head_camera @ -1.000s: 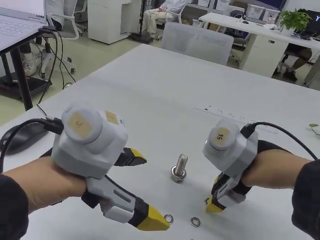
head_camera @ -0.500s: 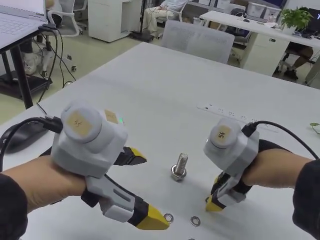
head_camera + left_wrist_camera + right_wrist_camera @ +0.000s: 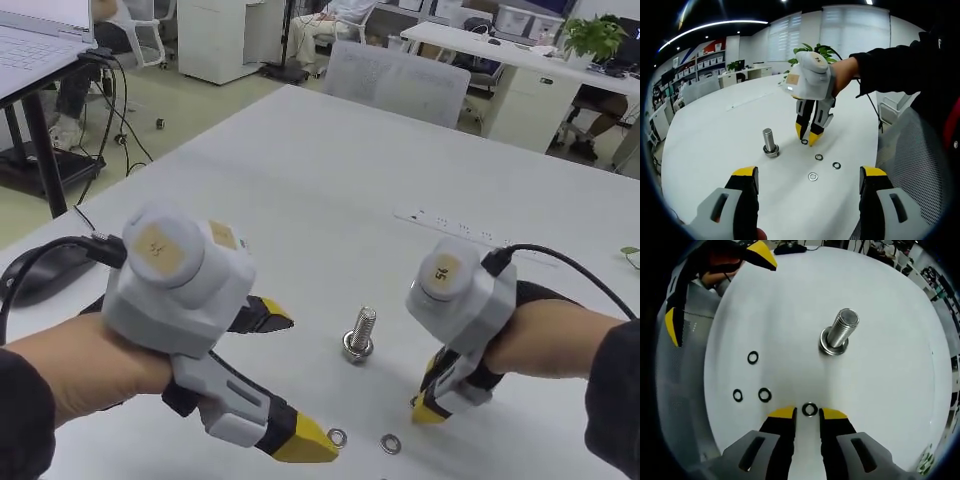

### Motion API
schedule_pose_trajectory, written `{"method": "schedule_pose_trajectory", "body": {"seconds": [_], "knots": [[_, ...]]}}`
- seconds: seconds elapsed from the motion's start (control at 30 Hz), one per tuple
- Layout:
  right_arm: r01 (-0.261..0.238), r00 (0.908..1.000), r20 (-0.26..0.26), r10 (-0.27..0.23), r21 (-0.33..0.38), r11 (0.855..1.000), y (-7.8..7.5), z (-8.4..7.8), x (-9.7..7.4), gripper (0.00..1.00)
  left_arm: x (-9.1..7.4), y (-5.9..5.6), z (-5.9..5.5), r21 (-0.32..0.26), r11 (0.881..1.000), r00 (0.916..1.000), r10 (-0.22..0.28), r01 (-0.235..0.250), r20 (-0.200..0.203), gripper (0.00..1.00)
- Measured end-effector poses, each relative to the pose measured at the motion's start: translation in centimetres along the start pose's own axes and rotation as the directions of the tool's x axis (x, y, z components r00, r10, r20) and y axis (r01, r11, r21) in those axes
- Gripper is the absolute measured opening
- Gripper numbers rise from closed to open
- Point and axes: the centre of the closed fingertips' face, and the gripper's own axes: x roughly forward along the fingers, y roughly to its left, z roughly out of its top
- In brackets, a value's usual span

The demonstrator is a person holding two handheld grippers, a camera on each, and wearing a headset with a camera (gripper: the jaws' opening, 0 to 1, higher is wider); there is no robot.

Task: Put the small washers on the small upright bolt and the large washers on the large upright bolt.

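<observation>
A right gripper (image 3: 809,413), tips down at the white table (image 3: 880,405), brackets a small dark washer (image 3: 810,409) that lies flat at the mouth of its narrowly parted jaws. The gap looks a little wider than the ring, so nothing appears gripped yet. The upright bolt (image 3: 840,330), threaded shank pointing up and a washer already round its base, stands just beyond the tips, toward the upper right of the right gripper view. Any carry would therefore run forward and slightly right, then down along the bolt's vertical axis. Three more washers (image 3: 753,357) lie loose to the left of the jaws. The left gripper (image 3: 808,172) hangs above the table with its jaws spread wide and empty, farther from the bracketed washer than its partner. Round tan stickers on both grippers carry handwritten numerals, too blurred to read with confidence.
</observation>
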Motion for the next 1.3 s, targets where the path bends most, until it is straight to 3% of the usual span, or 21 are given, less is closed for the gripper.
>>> {"method": "schedule_pose_trajectory", "body": {"seconds": [1.3], "knots": [[0.012,0.9999,0.000,-0.012,0.005,1.000,-0.36,-0.04,0.06,0.14,0.08,0.26,-0.06,-0.003,1.000,1.0000,0.002,-0.002,-0.002,0.82]]}}
